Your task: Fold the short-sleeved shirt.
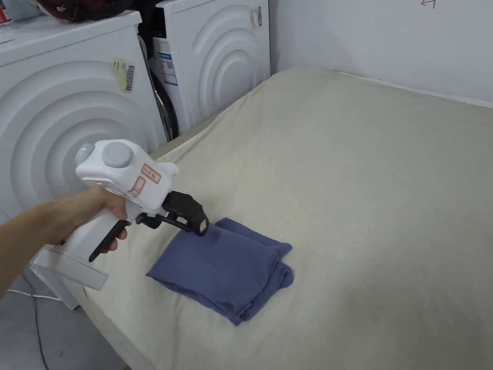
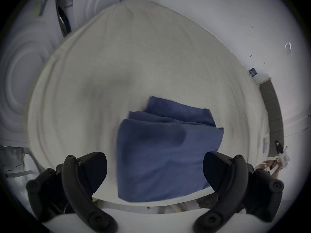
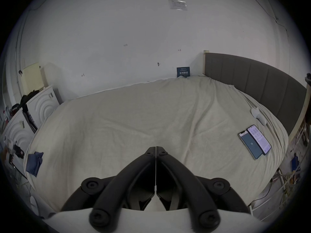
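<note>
Shirt (image 1: 226, 272) first: the blue short-sleeved shirt lies as a compact, roughly square bundle near the corner of the bed (image 1: 366, 183), several layers stacked, with one lower layer poking out at the far edge. From my seat the folding looks essentially done; I judge that only a tidy of that offset layer, or nothing at all, remains.

My left gripper (image 2: 154, 169) hovers just above the bundle's near side, its jaws spread wide and holding nothing; in the head view its black tip sits over the shirt's far left corner, and I cannot tell if it touches the cloth. My right gripper (image 3: 156, 148) is well apart from the shirt, over bare bedsheet, jaws pressed together and empty.

Beyond the bed's corner stand two white washing machines (image 1: 62, 111); two phones (image 3: 254, 141) lie near the headboard (image 3: 255, 83).
</note>
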Demonstrator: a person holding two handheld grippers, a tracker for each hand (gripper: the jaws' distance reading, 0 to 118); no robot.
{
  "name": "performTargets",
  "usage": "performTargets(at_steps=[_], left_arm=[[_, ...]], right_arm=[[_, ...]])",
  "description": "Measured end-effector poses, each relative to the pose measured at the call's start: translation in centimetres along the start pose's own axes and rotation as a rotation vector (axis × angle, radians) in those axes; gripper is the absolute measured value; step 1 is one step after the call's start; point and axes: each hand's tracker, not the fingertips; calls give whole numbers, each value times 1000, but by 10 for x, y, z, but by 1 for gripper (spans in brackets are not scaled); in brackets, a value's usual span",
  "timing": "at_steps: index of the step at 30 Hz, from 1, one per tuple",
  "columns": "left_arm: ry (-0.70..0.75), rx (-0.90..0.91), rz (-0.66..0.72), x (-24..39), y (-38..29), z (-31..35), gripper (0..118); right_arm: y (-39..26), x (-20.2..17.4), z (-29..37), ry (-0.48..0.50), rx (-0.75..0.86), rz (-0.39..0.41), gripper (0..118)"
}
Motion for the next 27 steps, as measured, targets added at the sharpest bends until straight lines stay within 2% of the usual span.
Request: performTargets(at_steps=[1,2,3,4,5,7,8,9,11,13,14,17,22,25,27], left_arm=[[9,38,3,9,-6,7,114],[-9,77,4,20,-12,13,104],[-61,94,15,33,-22,19,81],[-128,117,14,48,-30,20,39],[-155,148,-17,67,-39,18,3],[-119,214,-96,117,-57,15,3],[-205,218,-60,142,-64,12,3],[-284,230,-76,174,-77,9,3],[-201,336,-144,234,-90,10,3],[-131,497,-286,302,-111,19,3],[-153,488,-312,329,-118,23,3],[-174,658,-358,417,-159,43,3],[-31,895,-482,487,-205,66,3],[-131,914,-437,497,-218,77,3],[-104,944,-435,501,-223,84,6]], right_arm=[[-1,-2,1,9,0,9,1],[-2,-2,3,21,3,19,1],[-2,-2,6,43,6,36,1],[-2,-2,7,47,6,49,1],[-3,-2,9,57,11,50,1],[-2,-3,18,136,13,68,1],[-7,-1,22,124,24,64,1],[-7,-2,27,160,36,85,1],[-6,-6,40,169,68,106,1],[-2,-21,57,192,107,139,1],[1,-23,62,182,123,142,1],[14,-35,83,185,196,173,1],[24,-50,108,135,312,236,1],[22,-60,120,116,364,259,2],[23,-63,124,127,372,243,3]])
